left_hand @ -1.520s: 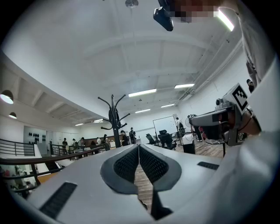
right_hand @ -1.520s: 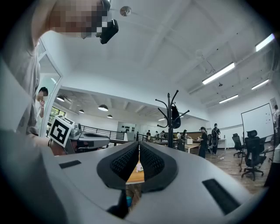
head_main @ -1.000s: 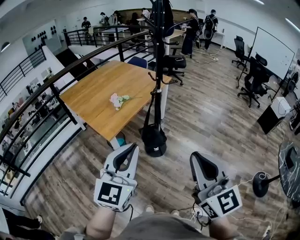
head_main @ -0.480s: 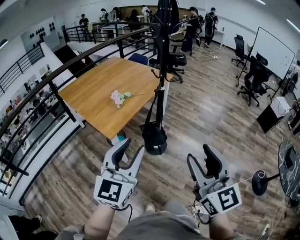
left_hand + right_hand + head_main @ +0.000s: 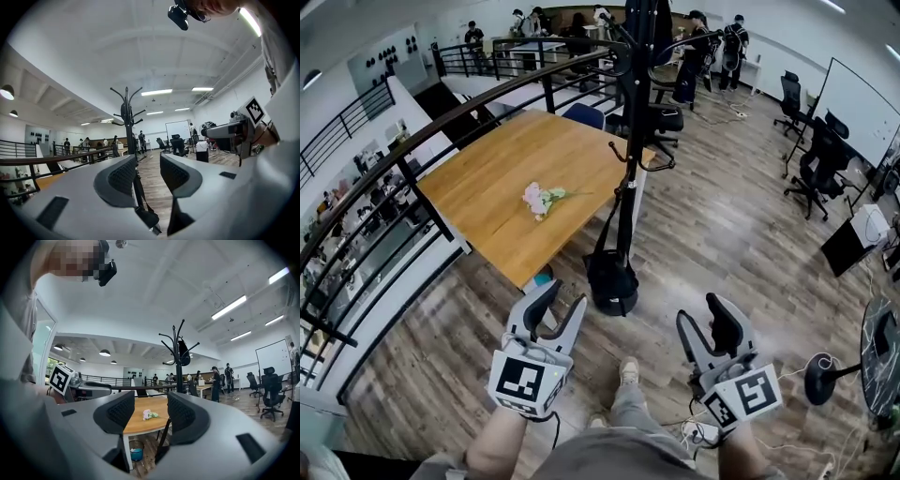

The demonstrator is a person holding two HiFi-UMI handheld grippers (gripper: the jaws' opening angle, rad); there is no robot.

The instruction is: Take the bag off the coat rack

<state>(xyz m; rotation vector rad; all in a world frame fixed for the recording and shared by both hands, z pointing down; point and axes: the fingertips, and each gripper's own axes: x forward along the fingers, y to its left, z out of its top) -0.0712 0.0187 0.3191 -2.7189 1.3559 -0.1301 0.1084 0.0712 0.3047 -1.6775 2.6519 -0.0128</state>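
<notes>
A black coat rack stands on the wood floor in front of me. A black bag hangs low on it by a long strap from a lower hook and reaches almost to the floor. My left gripper is open and empty, just short of the bag and to its left. My right gripper is open and empty too, further right and apart from the bag. In the left gripper view the rack and the bag show between the jaws of the left gripper. The right gripper faces the rack.
A wooden table with a small bunch of flowers stands left of the rack, with a black railing beyond it. A blue bin sits under the table. Office chairs and a round stand base are at the right. People stand at the back.
Both grippers' jaws have gone from shut to open. I have come a little nearer to the rack, and a foot now shows on the floor between the grippers.
</notes>
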